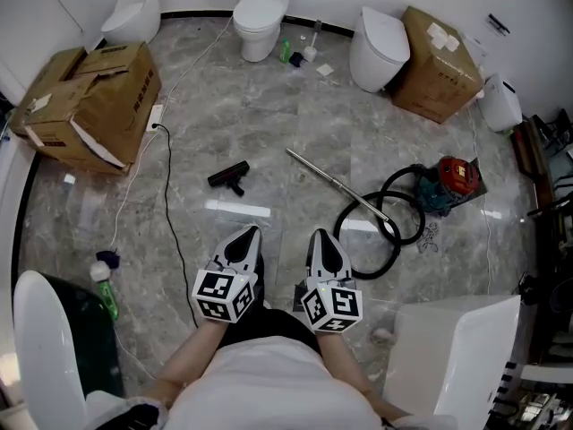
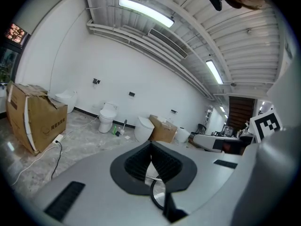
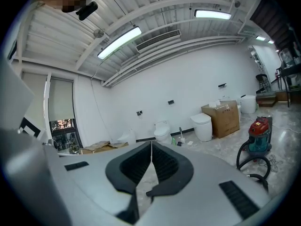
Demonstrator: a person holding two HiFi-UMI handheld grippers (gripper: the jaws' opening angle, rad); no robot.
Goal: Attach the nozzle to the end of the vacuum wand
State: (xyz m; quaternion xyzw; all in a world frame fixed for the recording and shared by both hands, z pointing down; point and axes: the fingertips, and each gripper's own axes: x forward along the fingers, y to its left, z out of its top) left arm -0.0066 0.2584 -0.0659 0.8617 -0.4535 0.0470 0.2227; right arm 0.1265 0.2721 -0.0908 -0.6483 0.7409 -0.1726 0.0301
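A black vacuum nozzle (image 1: 229,176) lies on the grey marble floor, ahead of me and slightly left. A metal wand (image 1: 337,184) lies to its right, running diagonally into a black hose (image 1: 387,229) that leads to a red and teal vacuum cleaner (image 1: 450,183). My left gripper (image 1: 248,233) and right gripper (image 1: 321,236) are side by side near my body, both shut and empty, well short of nozzle and wand. The red vacuum cleaner (image 3: 258,133) shows at the right of the right gripper view.
Toilets (image 1: 260,14) stand along the far wall, with cardboard boxes at the left (image 1: 94,104) and right (image 1: 439,64). A black power cable (image 1: 166,204) runs across the floor on the left. A white toilet (image 1: 457,348) stands close at my right.
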